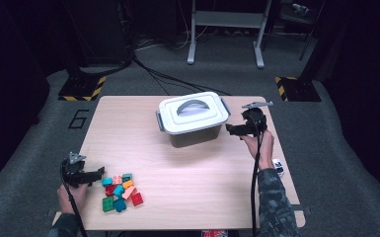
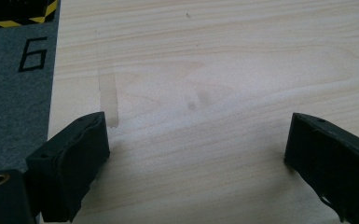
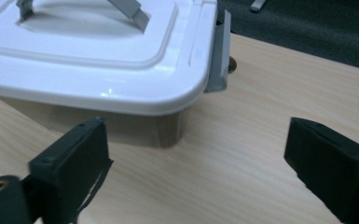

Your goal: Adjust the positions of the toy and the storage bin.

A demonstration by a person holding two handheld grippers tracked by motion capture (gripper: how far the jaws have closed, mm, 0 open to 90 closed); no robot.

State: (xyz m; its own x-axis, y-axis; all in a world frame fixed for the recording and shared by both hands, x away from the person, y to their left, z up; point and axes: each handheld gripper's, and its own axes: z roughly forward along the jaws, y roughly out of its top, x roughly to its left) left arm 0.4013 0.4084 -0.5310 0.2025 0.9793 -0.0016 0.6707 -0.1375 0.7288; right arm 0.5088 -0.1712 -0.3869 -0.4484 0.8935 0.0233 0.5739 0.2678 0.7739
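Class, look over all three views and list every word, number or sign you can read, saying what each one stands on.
"6": a black numeral on the grey floor mat beside the table's far left corner, also seen in the left gripper view.
Yellow-and-black hazard stripes, with no lettering, mark the floor plates beyond the table.
The white lid of the storage box shows no readable text.

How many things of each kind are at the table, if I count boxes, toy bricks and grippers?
White box with lid: 1
Toy bricks: about 10 (small and piled together, so the count is not exact)
Grippers: 2, the left gripper and the right gripper, both open
Total: about 13
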